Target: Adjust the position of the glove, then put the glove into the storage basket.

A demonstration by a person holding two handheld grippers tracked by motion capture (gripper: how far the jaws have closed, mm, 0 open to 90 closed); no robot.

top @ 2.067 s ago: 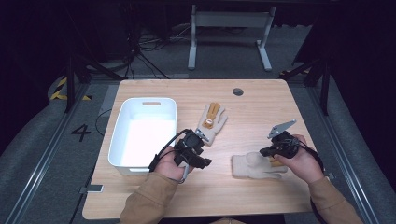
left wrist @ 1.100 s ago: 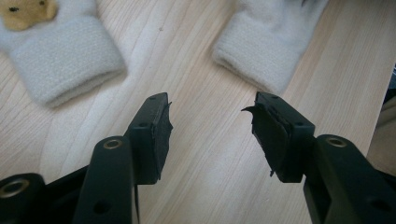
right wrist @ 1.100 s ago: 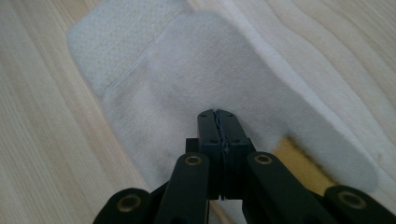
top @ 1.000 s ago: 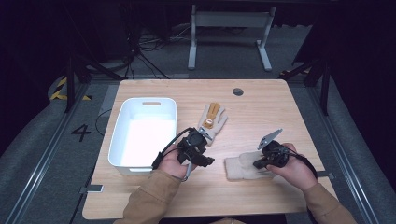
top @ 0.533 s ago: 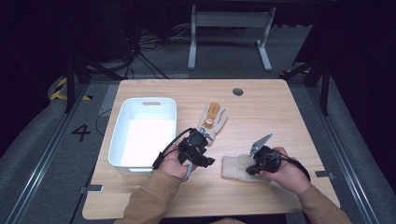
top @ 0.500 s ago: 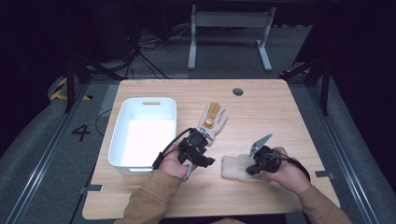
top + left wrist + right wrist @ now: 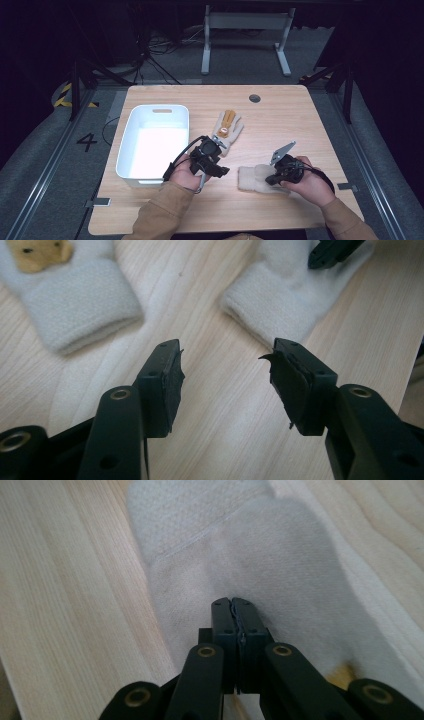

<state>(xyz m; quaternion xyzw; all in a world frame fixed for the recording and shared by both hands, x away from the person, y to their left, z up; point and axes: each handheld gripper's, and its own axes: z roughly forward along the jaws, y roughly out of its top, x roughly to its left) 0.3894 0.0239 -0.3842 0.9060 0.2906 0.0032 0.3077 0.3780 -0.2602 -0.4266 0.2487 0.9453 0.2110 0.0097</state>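
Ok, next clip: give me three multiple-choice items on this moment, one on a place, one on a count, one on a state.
1. Where does the white bin sit on the table?
A. on the person's left side
B. at the far right corner
C. on top of a glove

2. How many gloves lie on the table?
A. one
B. two
C. four

3. How do the left tongs stand?
A. shut on a glove
B. open over bare wood
C. shut on the bin's rim

Key: 1 A, the high view shows the bin at the table's left, beside the left hand. 2 B, a glove with tan patches lies mid-table and a plain pale glove lies under the right tongs. 3 B, the left gripper view shows a wide gap with wood between the jaws.
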